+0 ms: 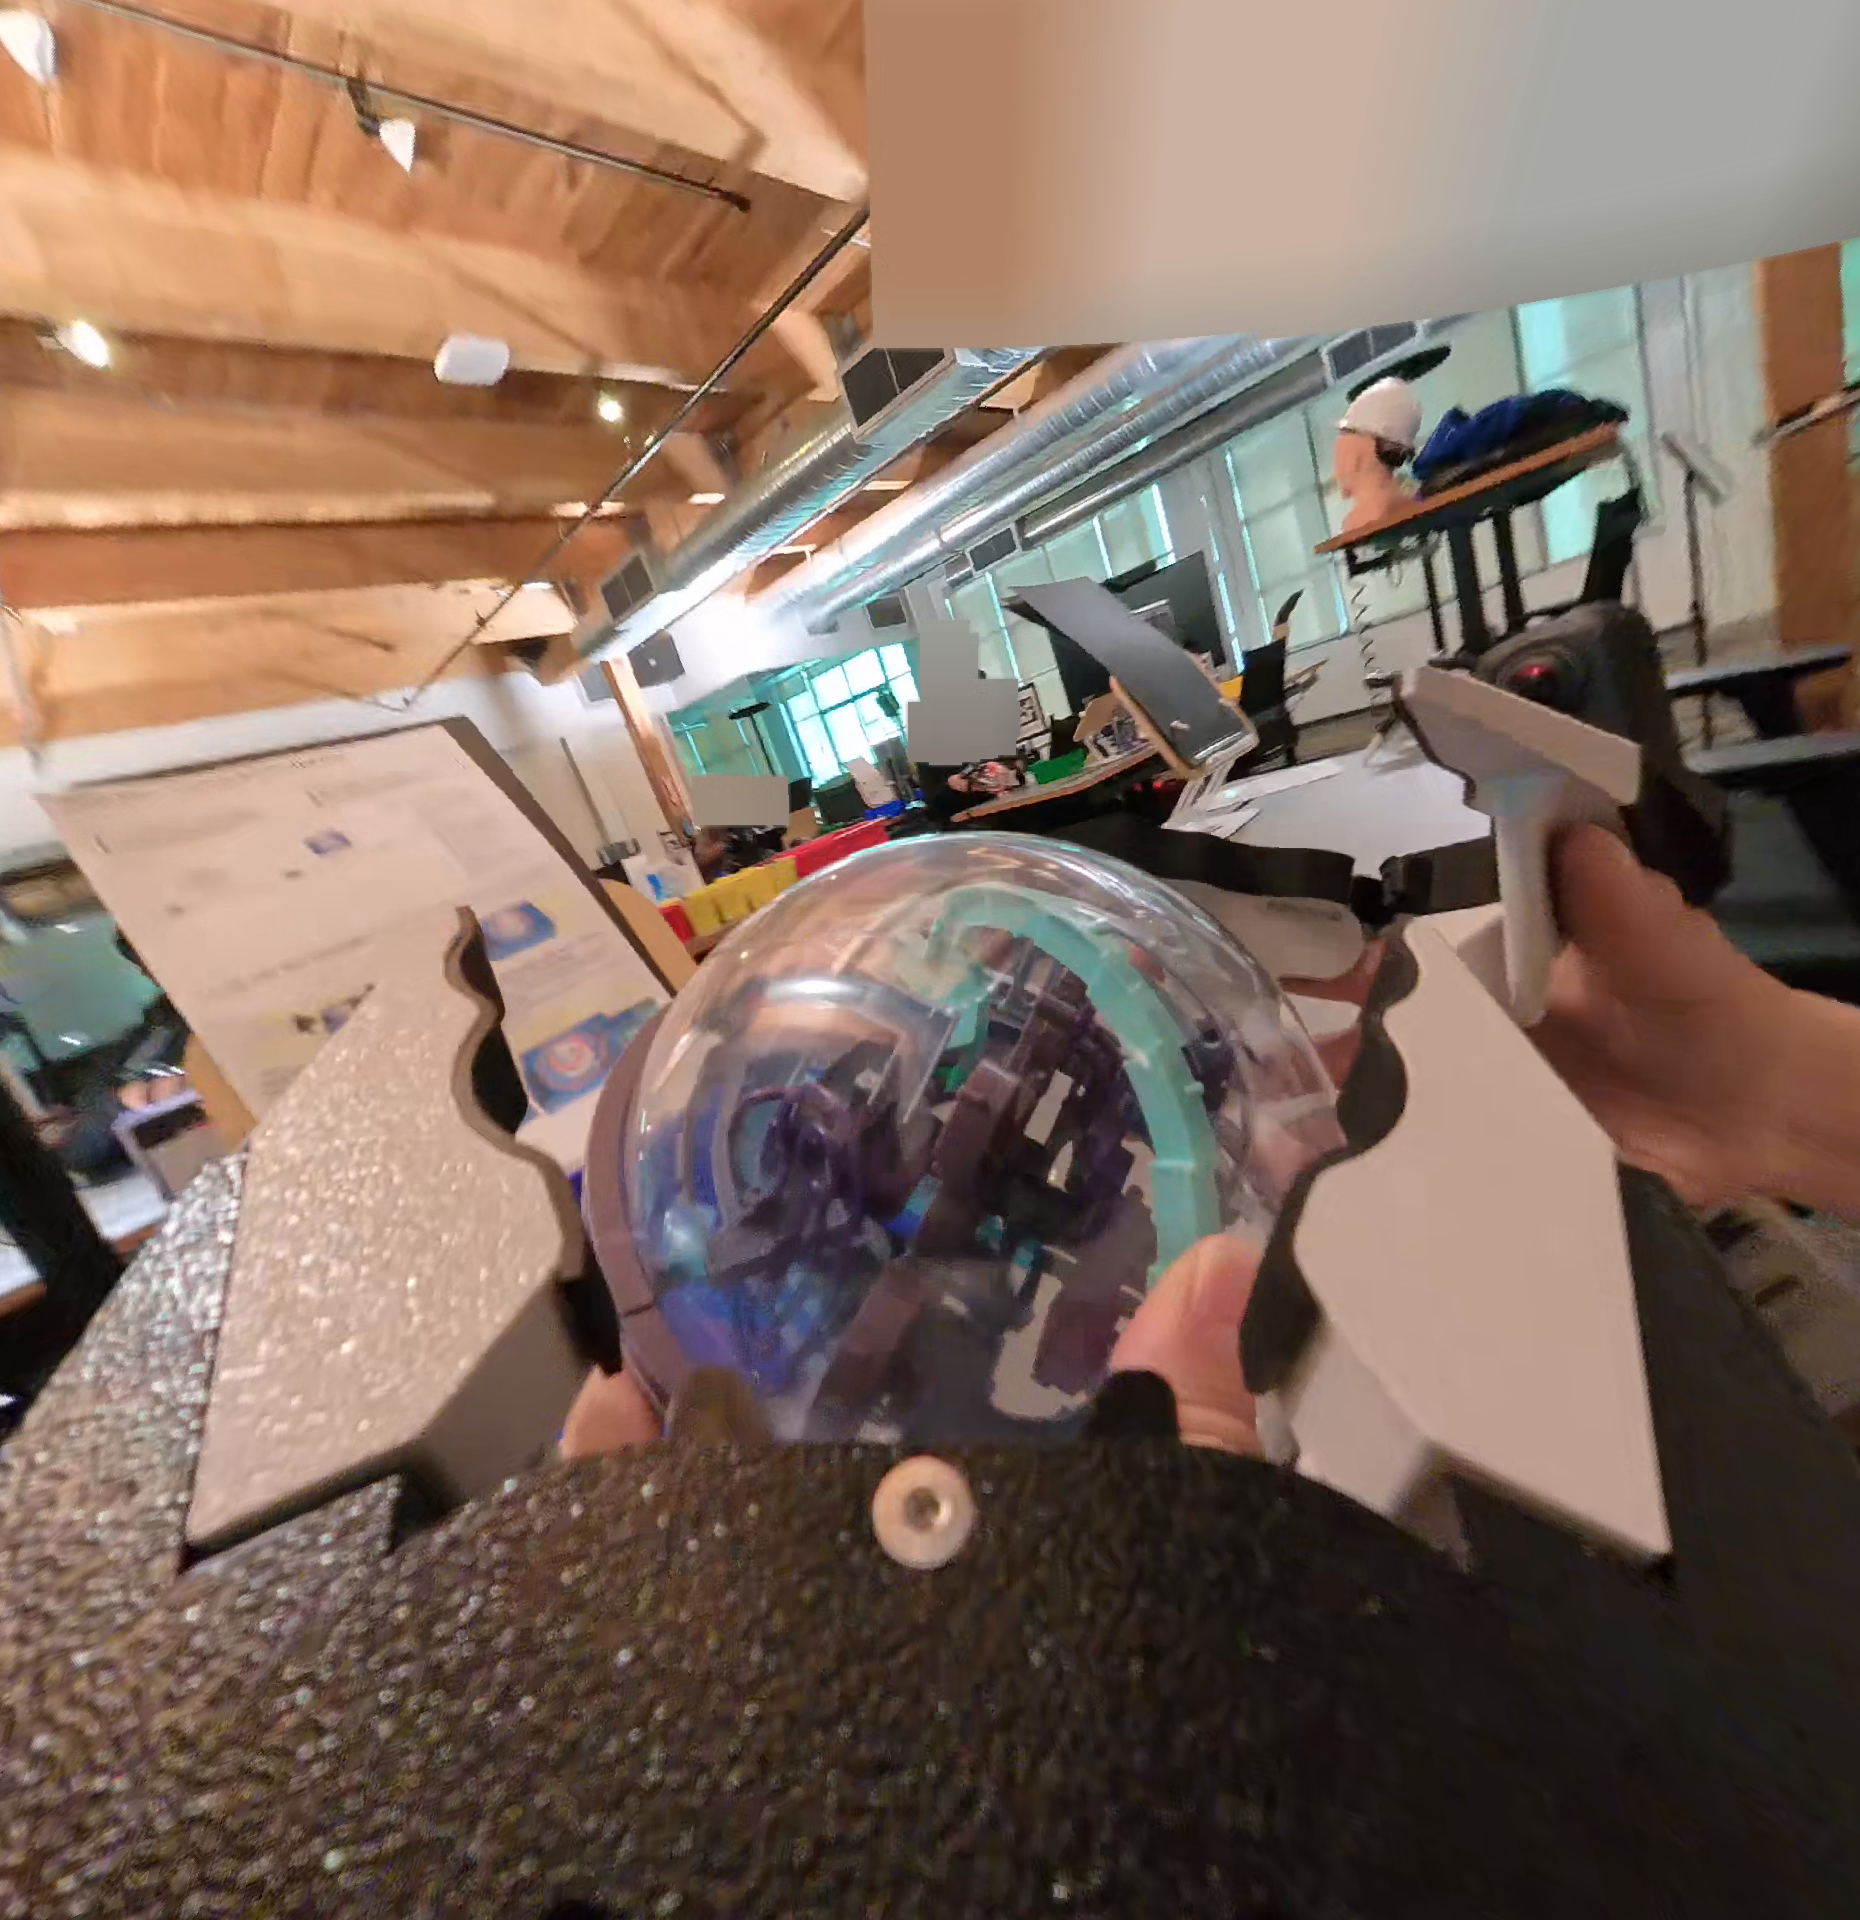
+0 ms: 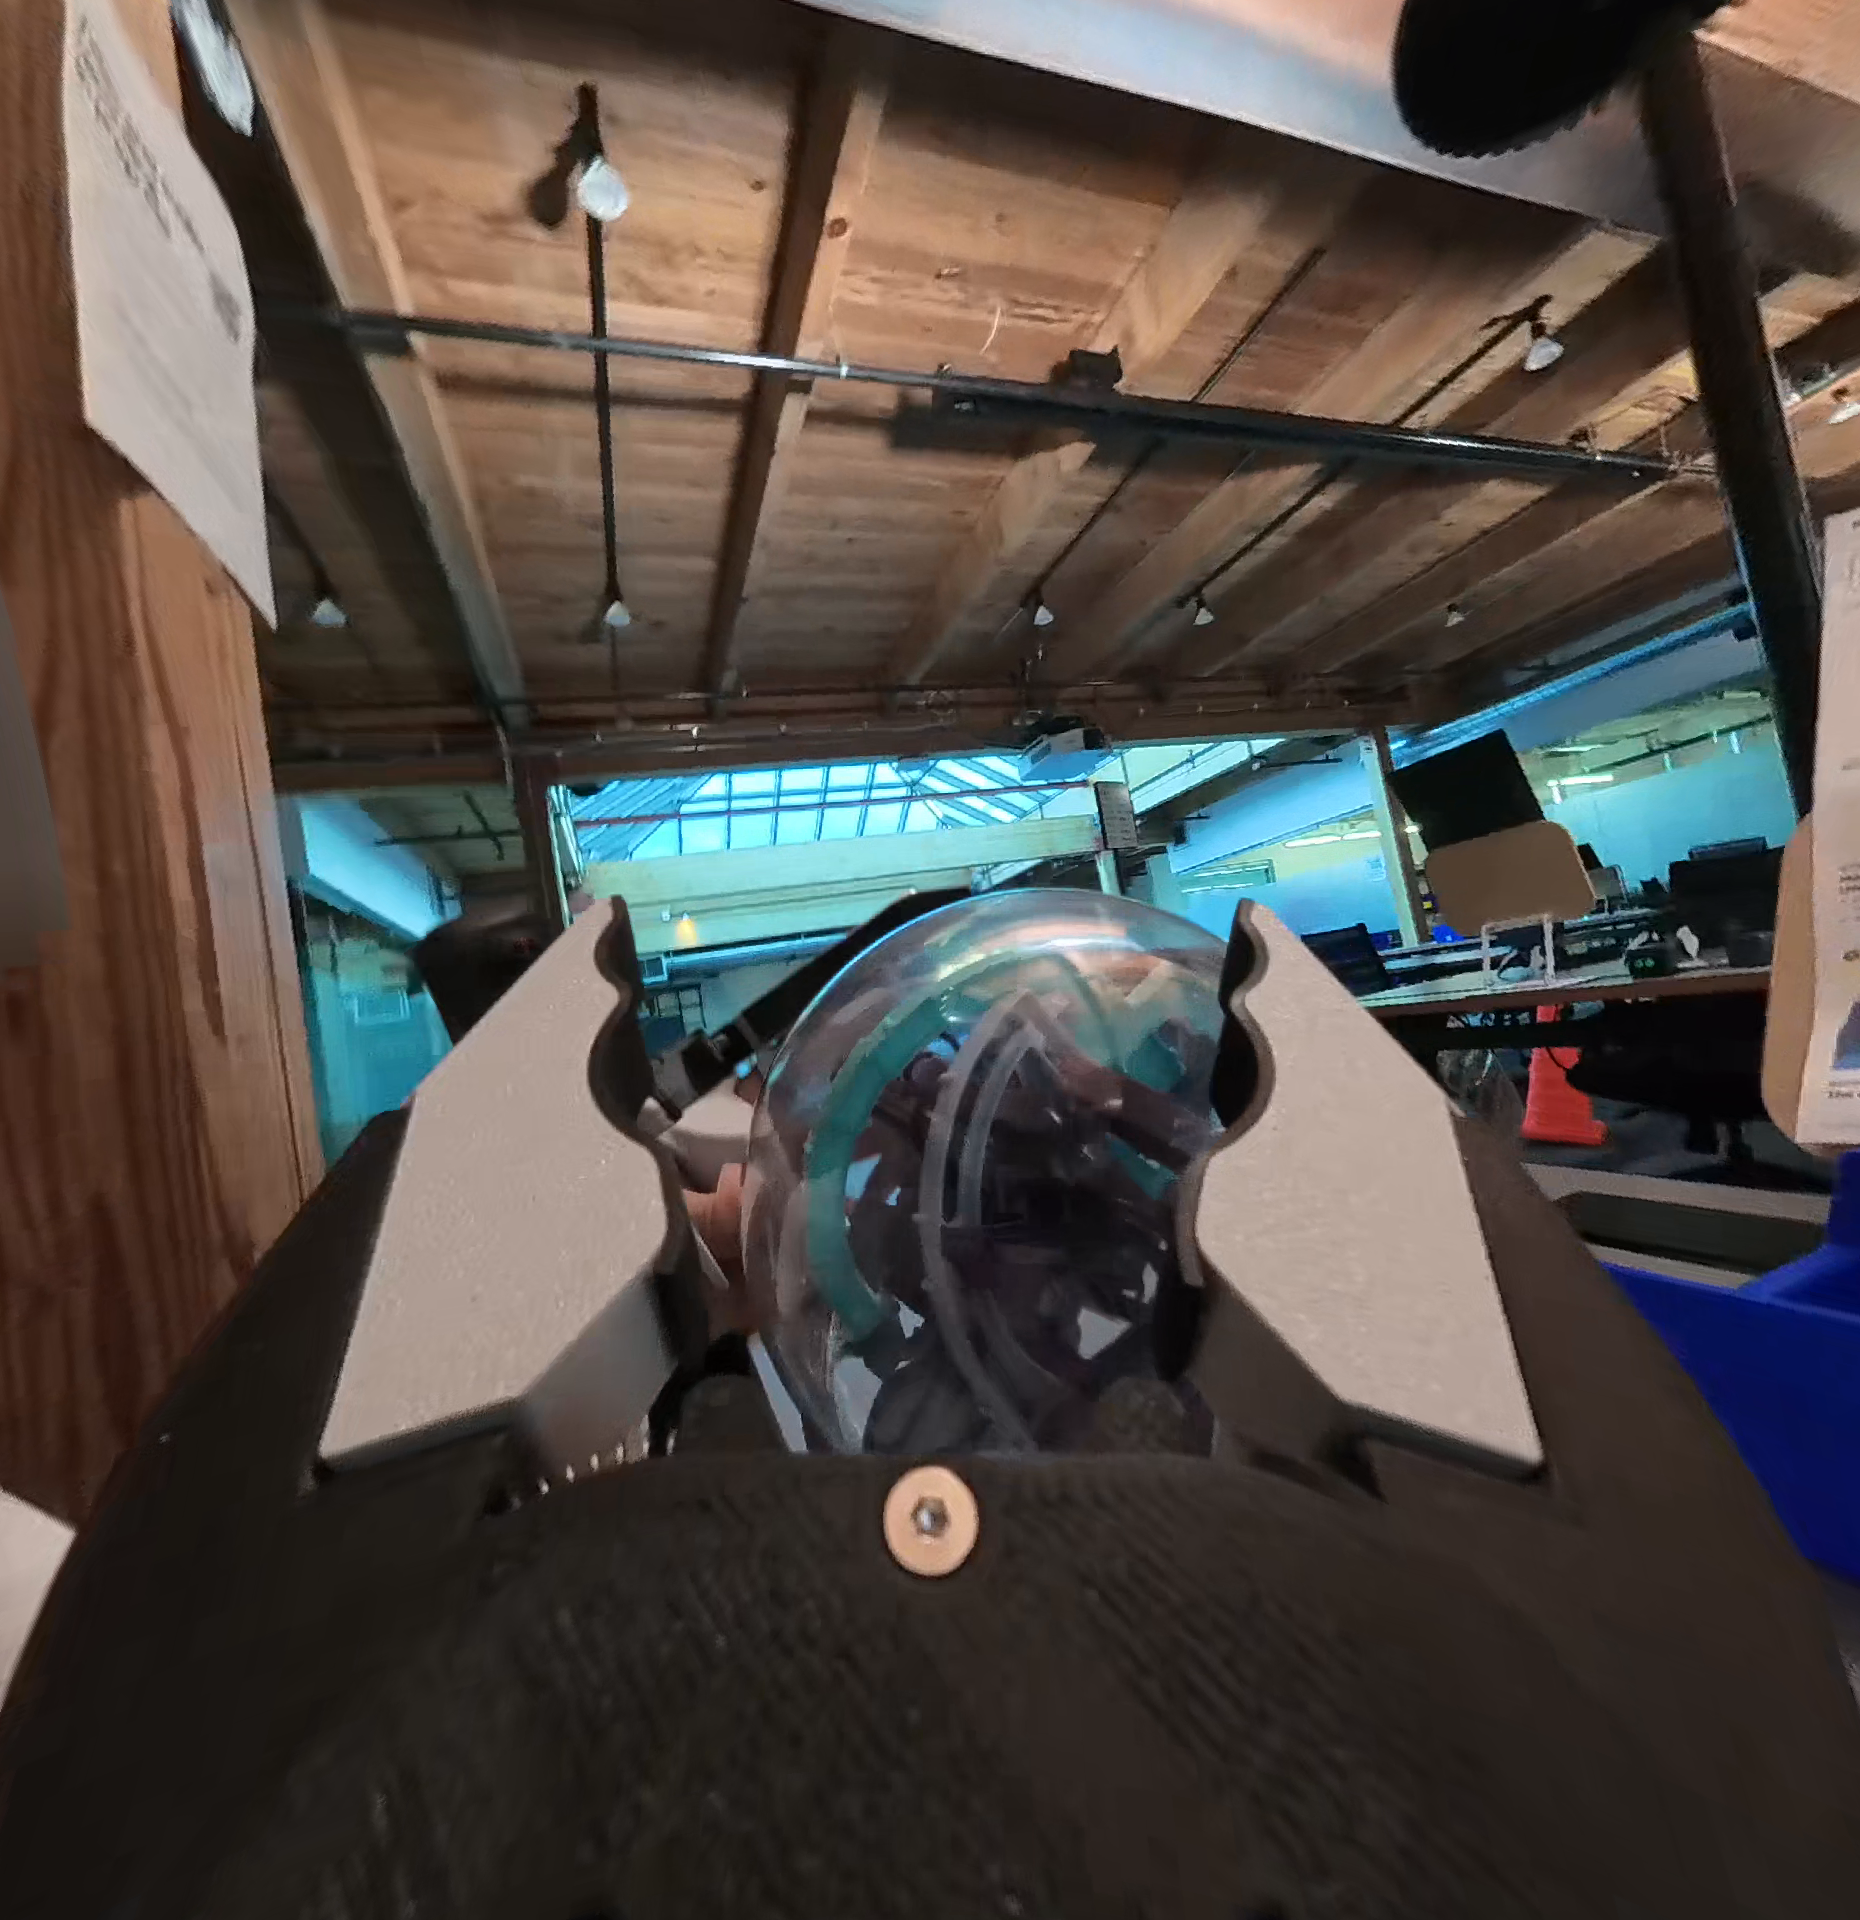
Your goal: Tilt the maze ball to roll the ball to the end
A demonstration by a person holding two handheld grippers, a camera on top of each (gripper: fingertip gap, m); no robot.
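The maze ball (image 1: 936, 1122) is a clear sphere with teal, purple and blue tracks inside. In the left wrist view it sits deep between my left gripper's (image 1: 941, 935) wide-set jaws. Both dark pads (image 1: 583, 1278) press on its sides, and it is lifted into the air. A person's fingers (image 1: 1186, 1330) touch it from below. In the right wrist view the ball (image 2: 988, 1164) stands between my right gripper's (image 2: 931, 914) jaws. It lies against the right pad (image 2: 1217, 1101), and a gap shows at the left pad (image 2: 625, 1070). The small ball inside cannot be made out. The right gripper (image 1: 1528, 769) also shows far right in the left wrist view.
A poster board (image 1: 334, 883) stands to the left. A wooden post (image 2: 126, 987) is close on the left, a black pole (image 2: 1736, 468) and a blue bin (image 2: 1788, 1403) on the right. Office desks and an orange cone (image 2: 1560, 1091) lie beyond.
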